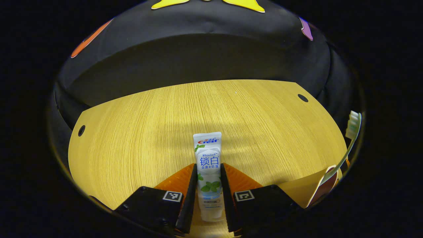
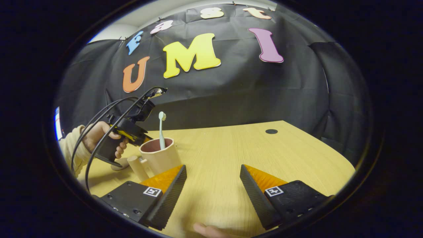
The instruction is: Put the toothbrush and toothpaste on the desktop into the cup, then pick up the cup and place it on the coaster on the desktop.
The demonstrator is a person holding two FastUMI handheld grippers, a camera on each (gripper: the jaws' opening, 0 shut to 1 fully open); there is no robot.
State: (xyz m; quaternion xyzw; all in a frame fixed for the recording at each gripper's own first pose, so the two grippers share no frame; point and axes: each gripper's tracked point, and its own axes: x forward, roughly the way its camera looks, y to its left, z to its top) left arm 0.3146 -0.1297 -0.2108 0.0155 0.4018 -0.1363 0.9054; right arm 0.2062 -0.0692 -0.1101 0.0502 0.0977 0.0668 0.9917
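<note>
In the left gripper view, the left tool (image 1: 207, 195) grips one toothpaste tube (image 1: 208, 172) between its two fingers, both pads pressed against the tube's sides. The tube points forward along the fingers, its flat crimped end farthest from the camera, above the wooden worktop (image 1: 138, 132). At the right edge of that view stands one cup (image 1: 317, 190), with one toothbrush (image 1: 350, 138) leaning out of it, bristles up.

In the right gripper view, the right tool (image 2: 213, 188) is spread wide with nothing between its two fingers, low over the worktop (image 2: 231, 155). To its left the single cup (image 2: 158, 155) stands upright on the worktop, its handle (image 2: 137, 167) turned toward the camera. The one toothbrush (image 2: 161, 130) stands inside it, head upward. Just beyond the cup, a hand (image 2: 99, 137) holds the left tool (image 2: 132, 127), raised beside the cup's rim with two black cables (image 2: 109, 112) looping from it. A pale flat object (image 2: 119, 164), partly hidden, lies on the worktop behind the handle.
</note>
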